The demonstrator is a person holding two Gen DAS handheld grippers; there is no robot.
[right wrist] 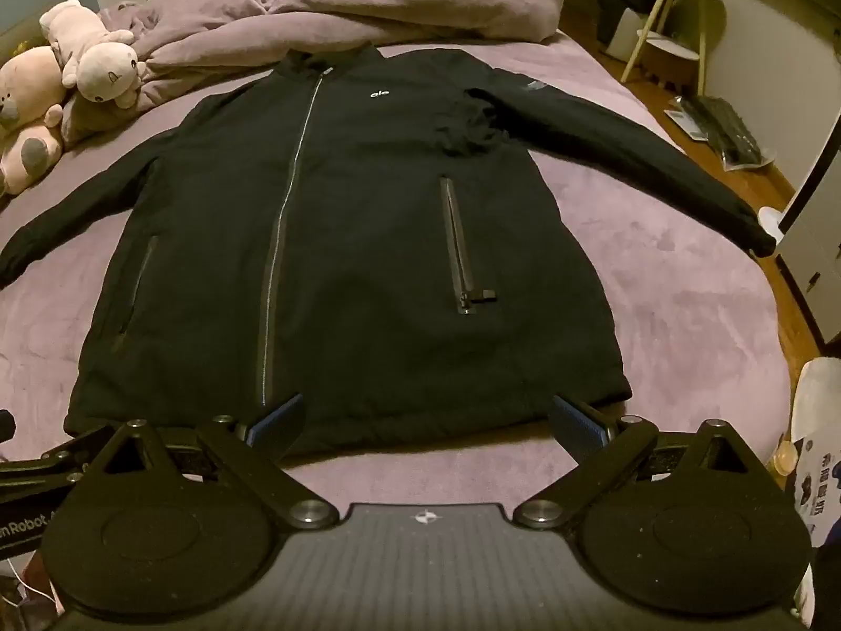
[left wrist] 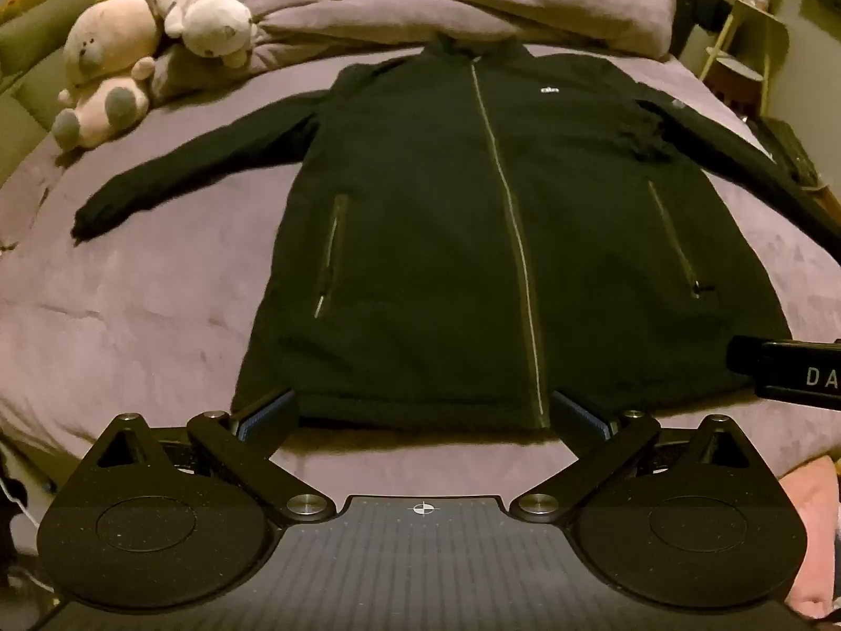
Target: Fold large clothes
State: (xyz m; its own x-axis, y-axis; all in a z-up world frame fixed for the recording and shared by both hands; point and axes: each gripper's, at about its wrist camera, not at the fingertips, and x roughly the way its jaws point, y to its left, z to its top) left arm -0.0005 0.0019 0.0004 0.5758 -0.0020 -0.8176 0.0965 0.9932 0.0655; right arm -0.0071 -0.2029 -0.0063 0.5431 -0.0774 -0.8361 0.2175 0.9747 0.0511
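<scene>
Jacket [left wrist: 473, 221] lies flat, sleeves spread — ready for folding; left gripper [left wrist: 423, 415] and right gripper [right wrist: 426, 420] gape wide at its hem, holding nothing.

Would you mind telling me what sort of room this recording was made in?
Most likely a bedroom: the black jacket lies spread on a bed with a rumpled purple duvet and plush toys near its head.

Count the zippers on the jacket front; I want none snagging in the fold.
3. The main zipper runs down the middle from collar to hem. One pocket zipper sits on the right side, another on the left. The back is hidden.
</scene>
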